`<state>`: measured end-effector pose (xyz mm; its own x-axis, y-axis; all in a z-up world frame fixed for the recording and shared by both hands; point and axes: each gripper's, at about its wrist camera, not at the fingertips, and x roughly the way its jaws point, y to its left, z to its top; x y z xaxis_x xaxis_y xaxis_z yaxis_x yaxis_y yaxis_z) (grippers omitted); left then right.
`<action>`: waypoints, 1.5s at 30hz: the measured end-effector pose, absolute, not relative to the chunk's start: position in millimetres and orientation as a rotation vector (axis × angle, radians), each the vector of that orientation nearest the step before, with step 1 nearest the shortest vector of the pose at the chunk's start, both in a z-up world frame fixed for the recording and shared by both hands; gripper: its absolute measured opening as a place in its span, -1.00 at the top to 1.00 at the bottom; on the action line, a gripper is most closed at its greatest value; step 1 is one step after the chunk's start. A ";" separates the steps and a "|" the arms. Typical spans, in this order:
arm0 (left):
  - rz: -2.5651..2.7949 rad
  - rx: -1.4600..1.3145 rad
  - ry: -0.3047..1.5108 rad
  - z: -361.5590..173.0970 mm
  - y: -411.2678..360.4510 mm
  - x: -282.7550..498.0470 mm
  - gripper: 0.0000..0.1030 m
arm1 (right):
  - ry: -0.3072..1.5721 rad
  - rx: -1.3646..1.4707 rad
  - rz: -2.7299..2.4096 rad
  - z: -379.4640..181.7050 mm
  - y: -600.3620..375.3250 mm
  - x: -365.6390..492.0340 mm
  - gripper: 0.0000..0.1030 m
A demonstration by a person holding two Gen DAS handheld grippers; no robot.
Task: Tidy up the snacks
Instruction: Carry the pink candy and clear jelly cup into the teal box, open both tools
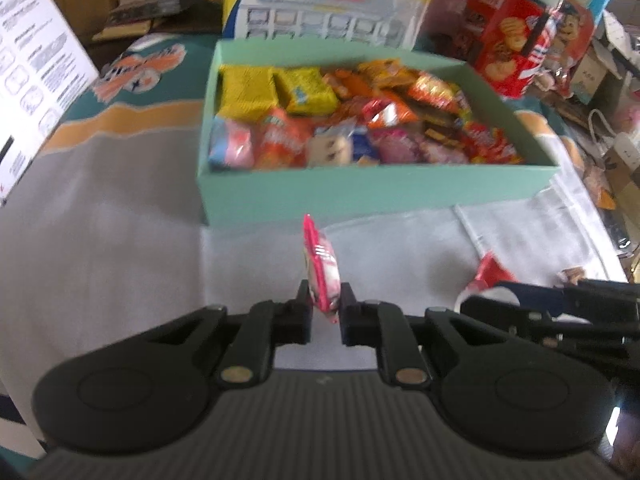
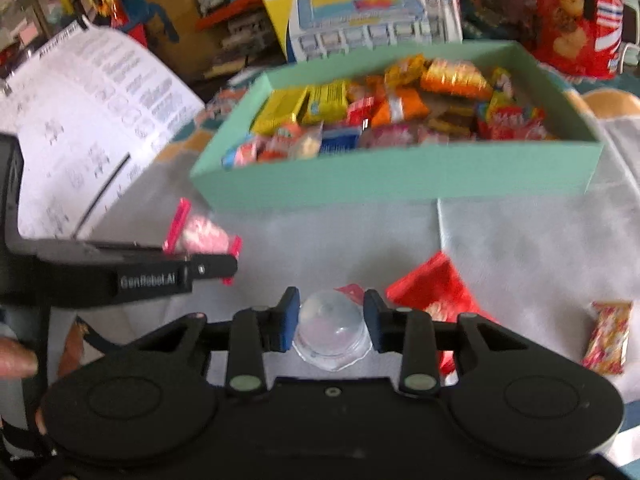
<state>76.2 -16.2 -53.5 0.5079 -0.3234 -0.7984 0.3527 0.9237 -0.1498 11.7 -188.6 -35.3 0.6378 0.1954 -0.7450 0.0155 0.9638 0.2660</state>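
Left gripper (image 1: pixel 325 300): I pinch a pink packet (image 1: pixel 322 270) edge-on between my fingers; both pads press its lower part and the rest stands up past the tips. From the right wrist view the same gripper (image 2: pixel 224 266) enters from the left, its fingers level, with the packet (image 2: pixel 202 236) sticking out sideways.

Right gripper (image 2: pixel 331 320): my fingers are spread, one on each side of a clear cup (image 2: pixel 331 334). Each blue pad (image 2: pixel 290 320) sits just beside the cup wall; I cannot tell if either touches it.

Cup: it rests on the grey cloth (image 2: pixel 520 240), dome side up, just beside a red packet (image 2: pixel 436 300) that lies flat to its right. Blur hides what is inside it.

Box (image 1: pixel 376 192): mint green, open on top, well ahead of both grippers on the cloth. Many snacks fill it, yellow packs (image 1: pixel 276 90) at the back left, orange and red ones across the middle and right.

Loose snack: a small red-and-yellow packet (image 2: pixel 608 336) lies on the cloth at the far right, apart from the red packet.

Pink packet position: in the air above the cloth, short of the box's near wall.

Background: a white printed sheet (image 2: pixel 100 120) leans at the left, and a red biscuit box (image 1: pixel 508 36) stands behind the mint box at the right.
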 end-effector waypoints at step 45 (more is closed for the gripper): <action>-0.453 0.145 0.900 -21.5 -160.1 192.3 -1.00 | 0.751 0.434 -0.018 -4.5 -302.8 158.3 -1.00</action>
